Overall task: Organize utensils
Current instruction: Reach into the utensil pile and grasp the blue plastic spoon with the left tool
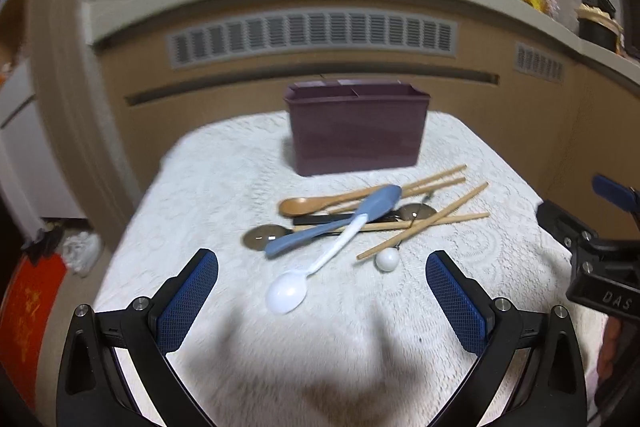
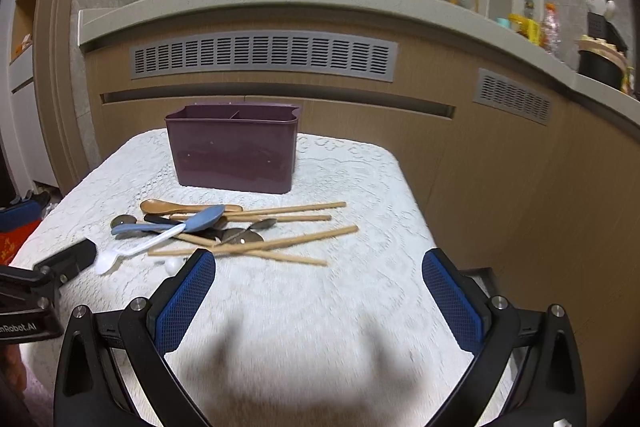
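Purple bin (image 1: pixel 356 131) stands behind piled utensils (image 1: pixel 360 215); left gripper (image 1: pixel 322 291) and right gripper (image 2: pixel 318 291) hover spread wide, empty.

bench cloth (image 1: pixel 224 179): white lace, rough raised weave | holder (image 1: pixel 356 131): maroon plastic, smooth, dull sheen | chopsticks (image 1: pixel 424 223): pale bare wood, matt | wooden spoon (image 1: pixel 308 205): brown, smooth | blue spoon (image 1: pixel 340 223) and white spoon (image 1: pixel 292 291): glossy plastic | tool pads (image 1: pixel 188 303): blue, textured mesh grip; frame black matt plastic, metal screws
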Tool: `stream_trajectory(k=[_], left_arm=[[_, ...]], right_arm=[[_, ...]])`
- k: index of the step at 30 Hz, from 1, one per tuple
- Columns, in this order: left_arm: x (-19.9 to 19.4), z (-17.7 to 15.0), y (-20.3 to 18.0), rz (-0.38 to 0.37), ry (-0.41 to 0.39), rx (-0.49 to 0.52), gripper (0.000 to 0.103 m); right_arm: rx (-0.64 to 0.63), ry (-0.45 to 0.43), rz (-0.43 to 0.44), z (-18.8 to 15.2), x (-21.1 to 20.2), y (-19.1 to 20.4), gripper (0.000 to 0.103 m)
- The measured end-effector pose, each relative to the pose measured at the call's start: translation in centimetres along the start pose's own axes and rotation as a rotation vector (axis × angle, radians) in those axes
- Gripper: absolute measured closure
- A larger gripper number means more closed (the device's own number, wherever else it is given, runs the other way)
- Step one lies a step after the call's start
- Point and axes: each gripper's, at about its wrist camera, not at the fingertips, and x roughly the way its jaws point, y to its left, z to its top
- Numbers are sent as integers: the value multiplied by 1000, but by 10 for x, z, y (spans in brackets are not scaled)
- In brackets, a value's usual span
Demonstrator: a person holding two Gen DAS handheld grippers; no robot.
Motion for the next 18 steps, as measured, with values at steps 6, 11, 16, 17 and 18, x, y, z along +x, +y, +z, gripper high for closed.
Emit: stream_trajectory(k=[6, 11, 16, 17, 18], left_arm=[[41, 16, 14, -142, 55, 36, 15], [63, 24, 21, -156, 108, 102, 22], [68, 15, 51, -131, 154, 22, 22], [66, 13, 58, -136, 156, 14, 22], [64, 10, 64, -140, 158, 10, 22]], right_arm=[[-78, 38, 47, 13, 41, 16, 0], [-116, 137, 128, 23, 78, 36, 0], [-125, 185, 184, 25, 94, 60, 0], [-138, 192, 198, 24, 95, 67, 0], [-151, 197, 206, 23, 96, 72, 2]])
